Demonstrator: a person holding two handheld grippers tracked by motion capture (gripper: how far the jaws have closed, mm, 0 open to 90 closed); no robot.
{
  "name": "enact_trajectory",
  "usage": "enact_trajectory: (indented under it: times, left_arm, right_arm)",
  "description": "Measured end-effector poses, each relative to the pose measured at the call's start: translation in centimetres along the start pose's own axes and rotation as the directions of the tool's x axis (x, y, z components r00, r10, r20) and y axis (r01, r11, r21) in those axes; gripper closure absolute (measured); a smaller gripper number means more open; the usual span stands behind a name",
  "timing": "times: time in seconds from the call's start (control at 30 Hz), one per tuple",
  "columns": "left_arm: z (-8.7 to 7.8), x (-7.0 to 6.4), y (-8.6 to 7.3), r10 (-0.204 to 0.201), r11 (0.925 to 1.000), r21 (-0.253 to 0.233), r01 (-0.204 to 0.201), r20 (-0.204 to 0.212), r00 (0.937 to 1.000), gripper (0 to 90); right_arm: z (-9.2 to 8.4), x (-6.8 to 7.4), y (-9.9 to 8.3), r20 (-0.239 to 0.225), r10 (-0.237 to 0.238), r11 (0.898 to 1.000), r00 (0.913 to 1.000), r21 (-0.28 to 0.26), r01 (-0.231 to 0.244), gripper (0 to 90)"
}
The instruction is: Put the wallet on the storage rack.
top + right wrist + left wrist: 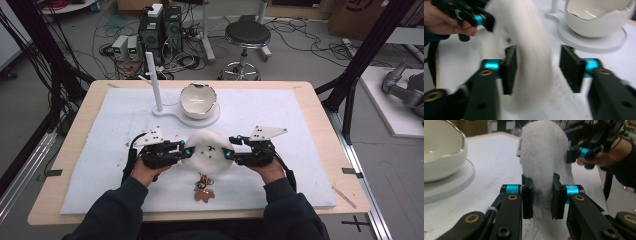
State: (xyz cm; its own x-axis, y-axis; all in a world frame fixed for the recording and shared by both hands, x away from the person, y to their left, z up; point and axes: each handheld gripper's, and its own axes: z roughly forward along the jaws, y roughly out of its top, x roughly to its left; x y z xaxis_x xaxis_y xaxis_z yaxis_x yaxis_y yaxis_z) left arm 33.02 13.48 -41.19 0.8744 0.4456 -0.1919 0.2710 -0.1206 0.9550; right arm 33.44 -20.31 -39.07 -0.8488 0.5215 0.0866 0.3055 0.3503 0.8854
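Centre of the white foam mat (280, 125), slightly toward six o'clock, sits a fluffy white plush (209, 152) with small dark marks on top, and both grippers are on it. The left gripper (186, 152) comes in at the plush's nine o'clock side, and in the left gripper view its jaws are squeezed tight on a fold of the white fur (544, 165), pads pressing in from both sides. The right gripper (231, 154) sits at the plush's three o'clock side; in the right gripper view (537, 68) its jaws stand wide apart, the fur lying against one pad with clear space before the other, the picture blurred. Each gripper shows in the other's view, gripped by a hand in a dark sleeve. At twelve o'clock from the plush, well apart, a white eggshell-shaped bowl (198, 100) with a jagged rim rests on a flat white base (210, 120), and a white upright post (154, 82) rises from that base at the bowl's nine o'clock. At six o'clock, just beside the plush, lies a small brown thing (204, 194) with thin wires, too small to tell. The mat lies on a light wooden table (320, 130).
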Motion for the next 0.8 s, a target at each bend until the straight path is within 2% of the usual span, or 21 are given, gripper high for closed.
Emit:
enact_trajectory:
  times: [0.03,0.1,0.13,0.17,0.2,0.23,0.27,0.3,0.33,0.37,0.4,0.43,0.47,0.5,0.53,0.6,0.67,0.7,0.73,0.77,0.8]
  left_arm:
    - [-0.5,0.2,0.1,-0.006,0.9990,-0.044,0.005,-0.021,0.9998,75.3]
    - [-0.7,0.2,0.2,-0.008,0.9980,-0.063,0.006,-0.024,0.9997,75.3]
    - [-0.8,0.3,0.2,-0.011,0.9967,-0.080,0.009,-0.024,0.9997,75.3]
    - [-0.9,0.3,0.2,-0.013,0.9954,-0.095,0.011,-0.022,0.9997,75.3]
    - [-0.8,0.2,0.2,-0.013,0.9952,-0.097,0.011,-0.020,0.9997,75.3]
    - [-0.6,0.1,0.1,-0.007,0.9966,-0.082,0.006,-0.020,0.9998,75.2]
    - [-0.6,0.1,0.1,-0.007,0.9966,-0.082,0.006,-0.020,0.9998,75.2]
    - [-0.5,0.1,0.0,-0.002,0.9975,-0.071,0.000,-0.027,0.9996,75.0]
    - [-0.4,0.1,-0.1,-0.006,0.9985,-0.055,0.004,-0.033,0.9994,75.0]
    - [-0.3,0.2,-0.2,-0.005,0.9997,-0.024,0.005,-0.039,0.9992,74.3]
    - [-0.2,0.3,-0.4,-0.011,0.9999,0.009,0.011,-0.035,0.9993,74.3]
    - [0.4,0.3,-0.7,-0.024,0.9963,0.082,0.025,-0.013,0.9996,72.3]
    - [0.4,0.3,-0.7,-0.024,0.9963,0.082,0.025,-0.013,0.9996,71.2]
    - [0.9,0.1,-0.9,-0.009,0.9918,0.127,0.011,-0.015,0.9998,71.2]
    - [1.1,0.0,-0.9,0.004,0.9892,0.147,0.000,-0.024,0.9997,67.3]
    - [1.0,0.0,-0.7,0.016,0.9882,0.153,-0.007,-0.055,0.9983,58.5]
    - [0.5,0.1,-0.2,0.033,0.9916,0.128,-0.021,-0.091,0.9953,47.6]
    - [0.1,0.1,0.1,0.046,0.9938,0.105,-0.036,-0.101,0.9938,47.6]
    - [-0.4,0.0,0.7,0.062,0.9972,0.049,-0.056,-0.111,0.9920,45.1]
    - [-0.4,0.0,0.7,0.062,0.9972,0.049,-0.056,-0.111,0.9920,44.2]
    - [-0.6,0.0,0.9,0.073,0.9972,0.028,-0.070,-0.113,0.9909,43.7]
  right_arm:
    - [0.0,-0.2,-0.2,-0.002,0.020,1.000,0.9998,0.002,-0.020,42.6]
    - [0.3,-0.5,-0.6,-0.038,0.063,0.998,0.9973,0.024,-0.063,36.8]
    - [0.3,-0.5,-0.6,-0.038,0.063,0.998,0.9973,0.024,-0.063,36.8]
    - [0.7,-0.6,-0.9,-0.070,0.091,0.995,0.9934,0.048,-0.088,36.8]
    - [1.7,-0.6,-1.4,-0.137,0.142,0.988,0.9804,0.085,-0.131,40.6]
    - [2.0,-0.6,-1.5,-0.166,0.152,0.985,0.9744,0.102,-0.137,51.8]
    - [2.3,-0.5,-1.5,-0.188,0.140,0.987,0.9722,0.107,-0.121,62.8]
    - [2.3,-0.5,-1.5,-0.188,0.140,0.987,0.9722,0.107,-0.121,62.8]
    - [2.2,-0.3,-1.4,-0.176,0.125,0.988,0.9763,0.107,-0.107,69.9]
    - [1.5,-0.3,-1.1,-0.141,0.099,0.994,0.9850,0.057,-0.092,76.0]
    - [1.5,-0.3,-1.1,-0.141,0.099,0.994,0.9850,0.057,-0.092,76.0]
    - [0.5,-0.4,-0.7,-0.105,0.103,0.994,0.9891,-0.009,-0.105,76.8]
    - [0.5,-0.4,-0.7,-0.105,0.103,0.994,0.9891,-0.009,-0.105,76.8]
    - [0.2,-0.5,-0.6,-0.086,0.095,0.994,0.9917,-0.038,-0.098,77.0]
    - [0.0,-0.4,-0.4,-0.057,0.076,0.995,0.9955,-0.056,-0.079,77.1]
    - [-0.2,-0.3,-0.3,-0.032,0.057,0.997,0.9979,-0.050,-0.058,77.5]
    - [-0.3,-0.2,-0.2,0.004,-0.005,1.000,1.0000,0.003,0.005,77.6]
    - [-0.3,-0.2,-0.2,0.004,-0.005,1.000,1.0000,0.003,0.005,77.6]
    - [-0.3,0.0,-0.1,0.001,-0.026,0.999,0.9997,0.029,0.026,77.6]
    - [-0.3,0.1,0.0,-0.011,-0.028,0.999,0.9996,0.028,0.028,77.5]
    - [-0.2,0.2,0.0,-0.030,-0.028,0.999,0.9992,0.028,0.029,77.5]
